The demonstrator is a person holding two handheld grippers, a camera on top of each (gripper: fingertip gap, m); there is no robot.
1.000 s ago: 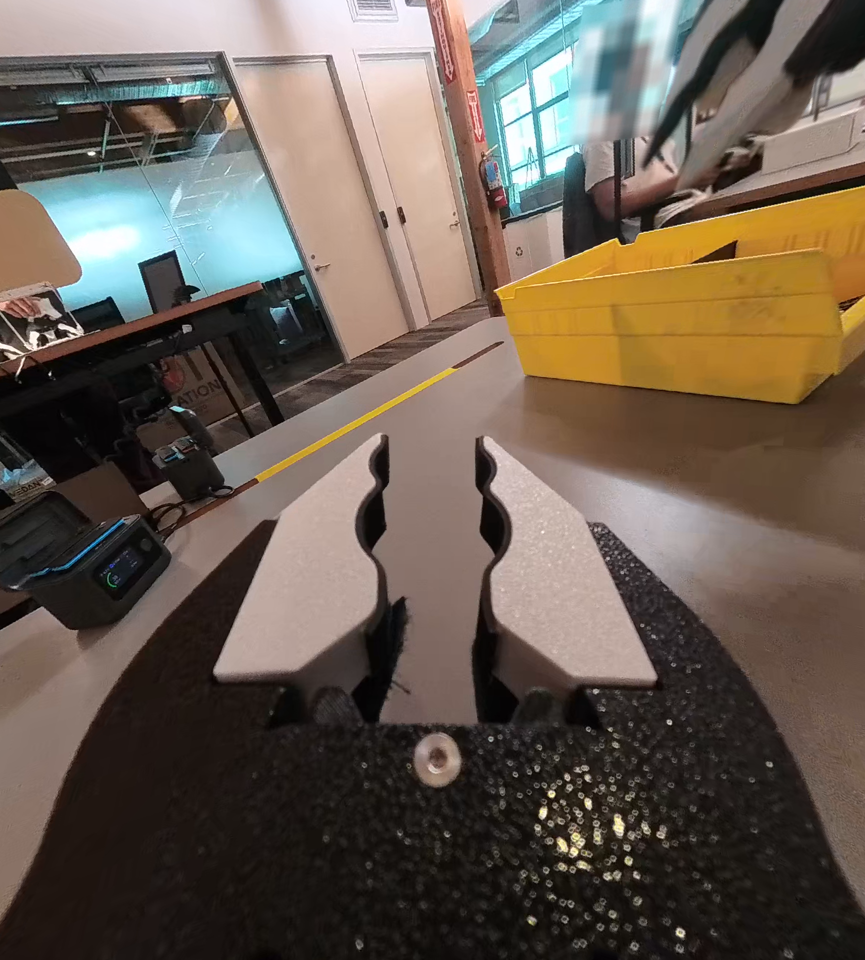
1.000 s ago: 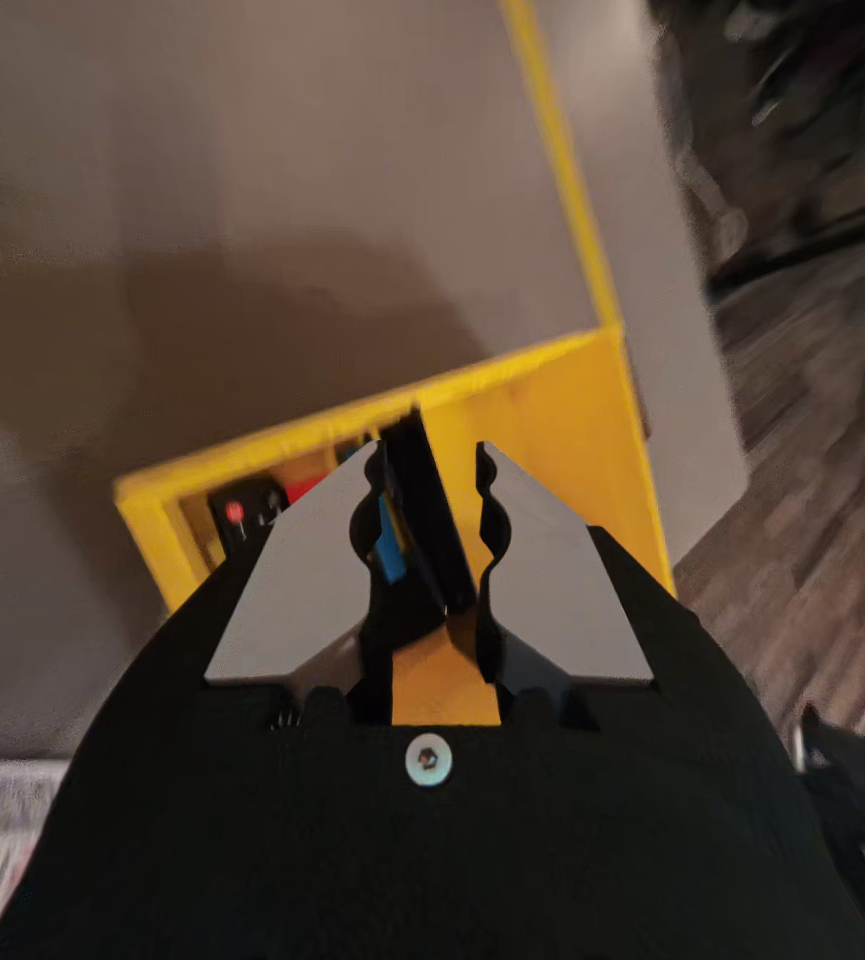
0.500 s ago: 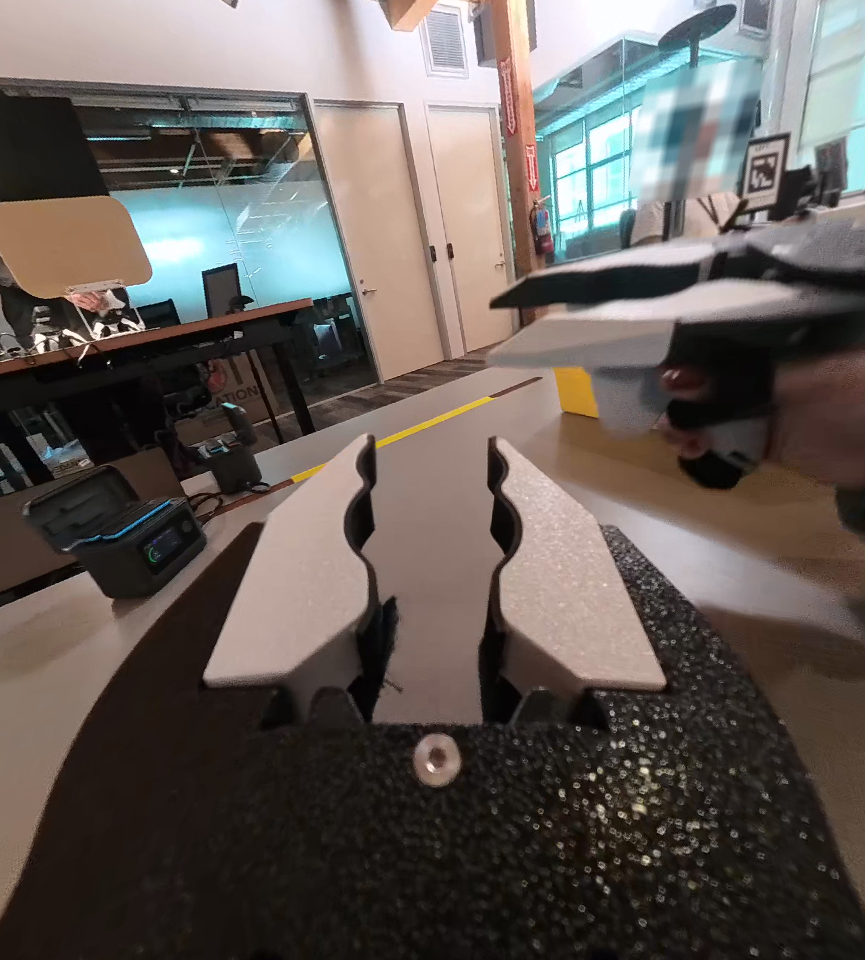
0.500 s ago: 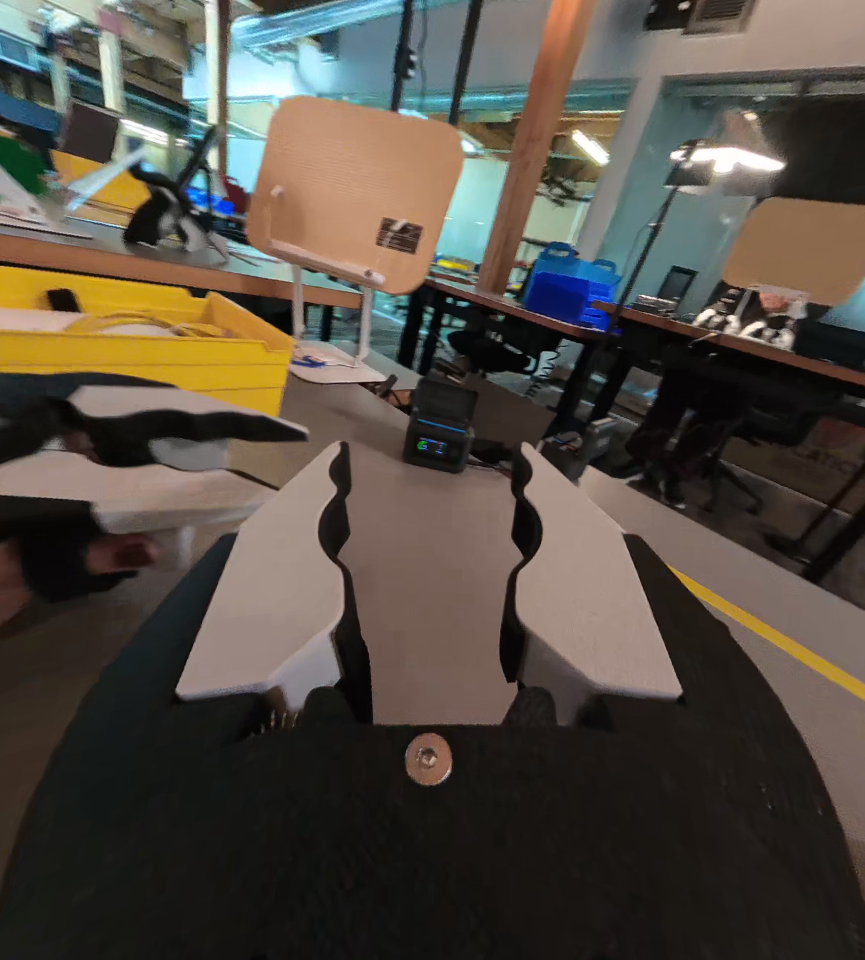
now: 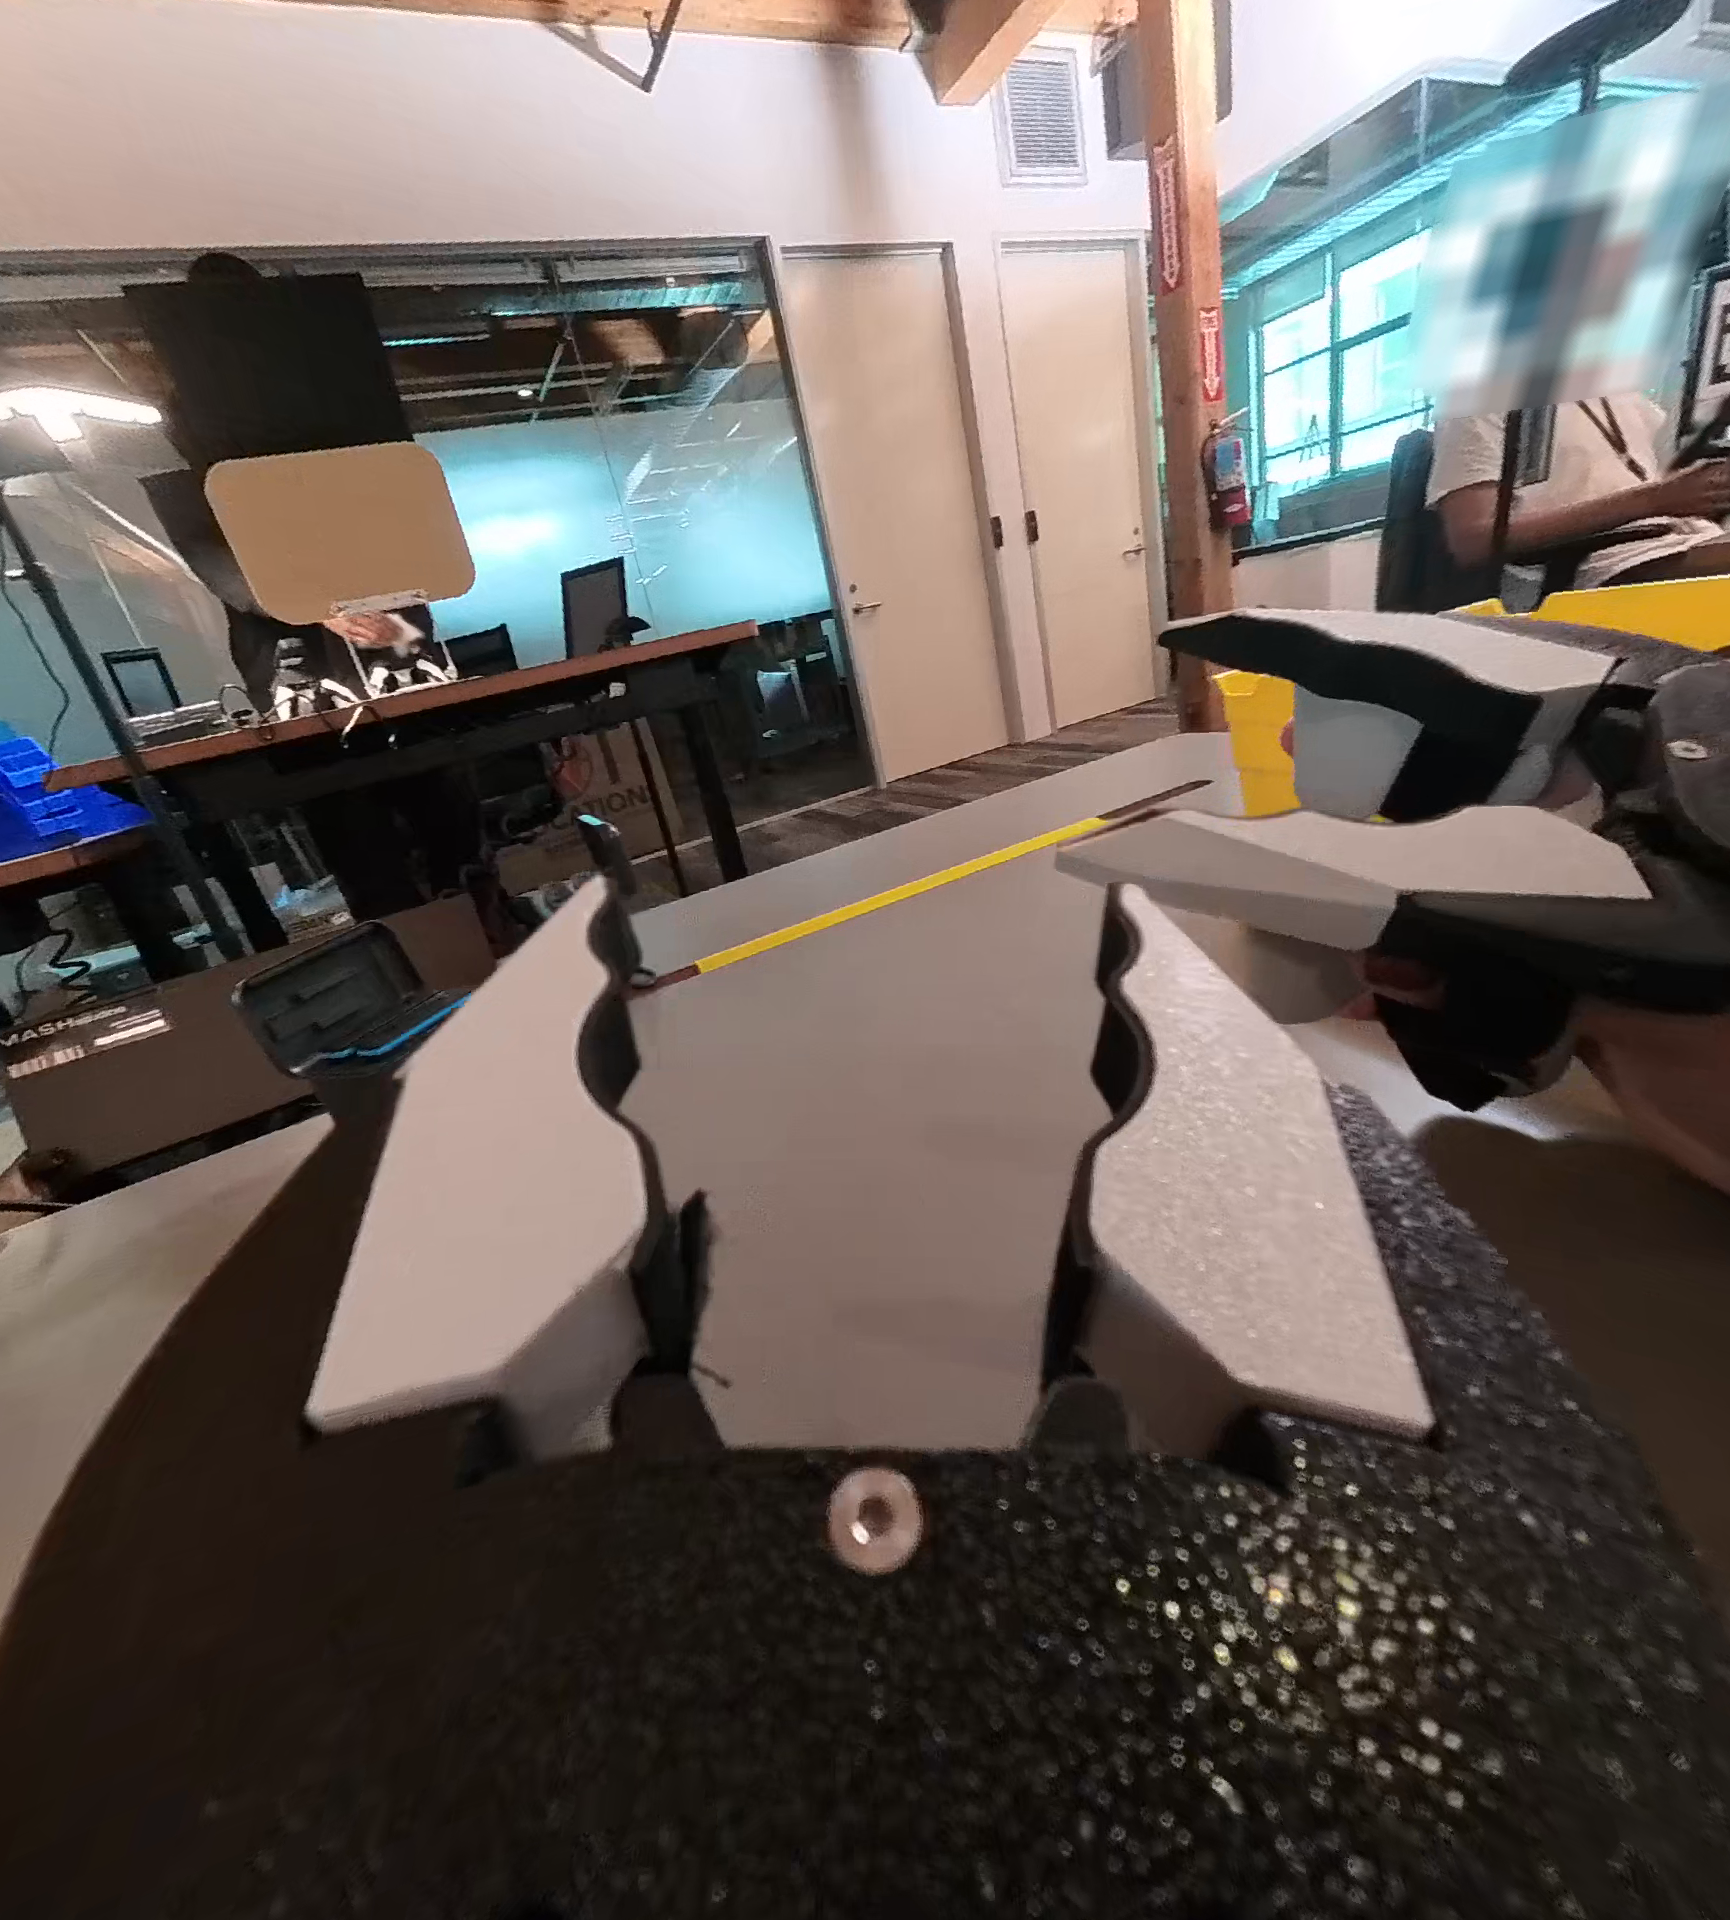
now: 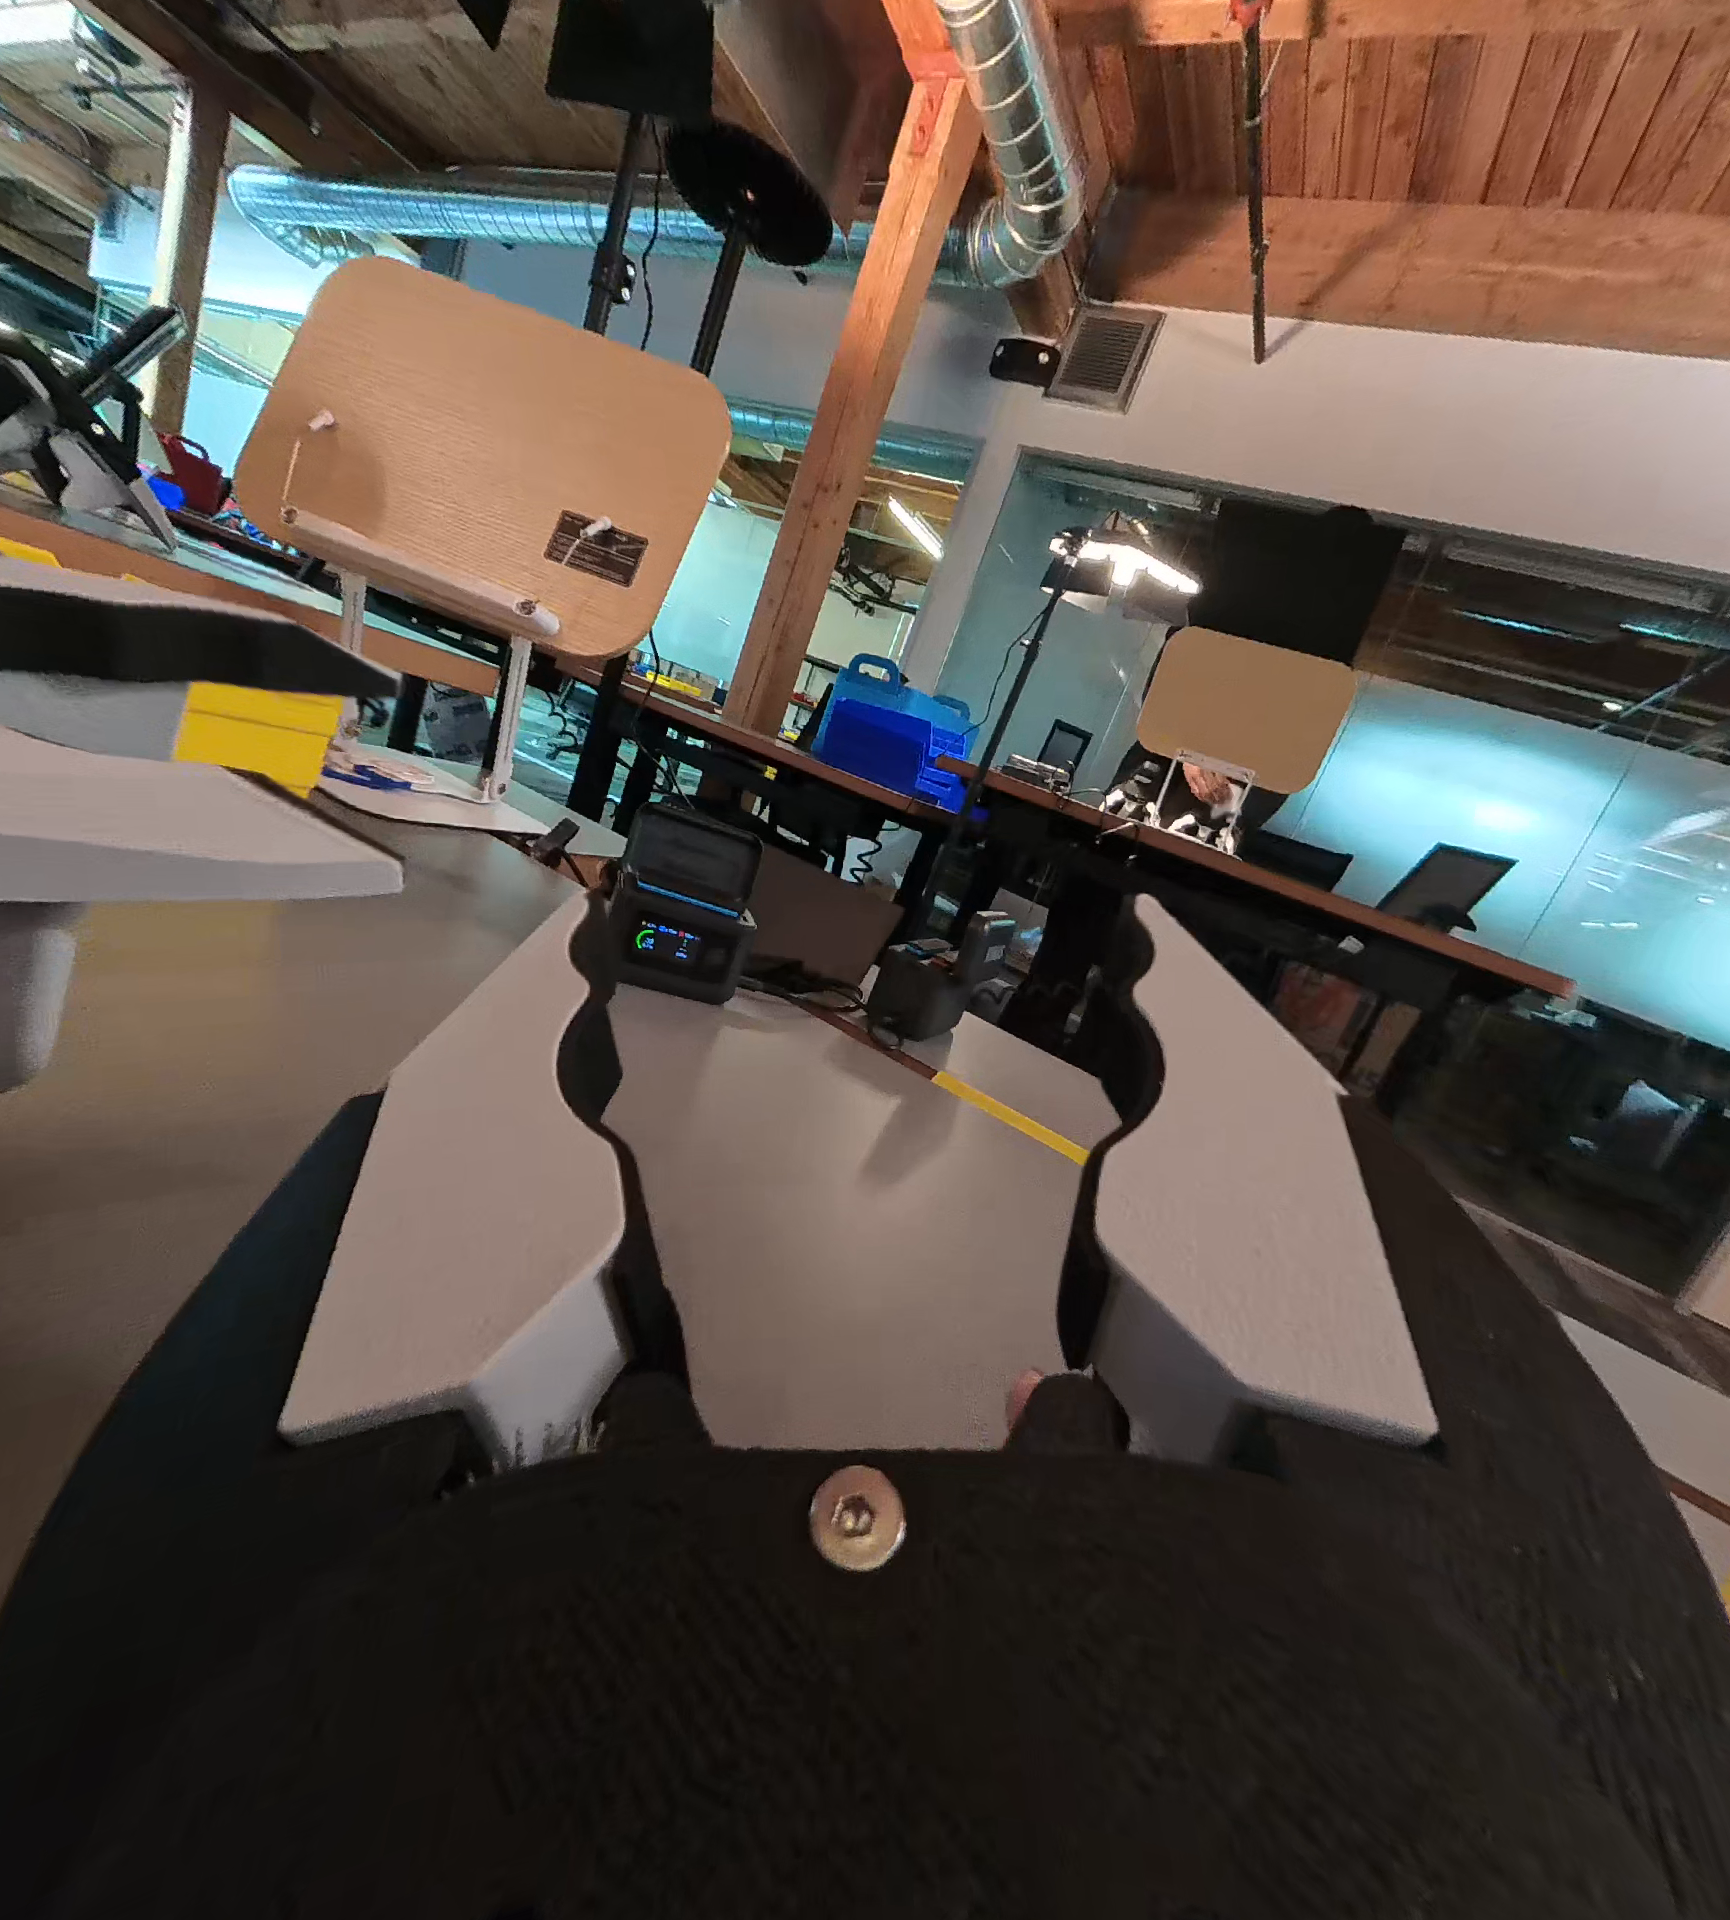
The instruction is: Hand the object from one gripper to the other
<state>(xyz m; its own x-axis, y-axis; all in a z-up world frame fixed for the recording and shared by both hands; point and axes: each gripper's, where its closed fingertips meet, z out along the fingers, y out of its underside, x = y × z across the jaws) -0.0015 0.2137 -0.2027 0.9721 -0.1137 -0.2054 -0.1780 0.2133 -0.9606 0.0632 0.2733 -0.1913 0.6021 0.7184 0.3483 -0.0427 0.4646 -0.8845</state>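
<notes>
My left gripper (image 5: 861, 925) is open and empty, held low over the grey table (image 5: 882, 1122). My right gripper (image 6: 861, 935) is open and empty too, with only table between its fingers. The two point roughly the same way, side by side. The right gripper (image 5: 1115, 748) shows turned on its side at the right of the left wrist view, with a hand under it. The left gripper (image 6: 393, 779) shows at the left edge of the right wrist view. No object to hand over shows in either gripper. A yellow bin (image 5: 1256, 727) stands behind the right gripper.
A dark case with a small lit screen (image 6: 679, 925) sits at the table's far edge, also in the left wrist view (image 5: 341, 997). A yellow tape line (image 5: 892, 904) crosses the table. A wooden board on a stand (image 6: 476, 457) stands behind. A person (image 5: 1567, 499) sits at back right.
The right gripper has swung up from pointing down into the yellow bin to level over the table beside the left gripper. Both grippers' jaws have opened wider.
</notes>
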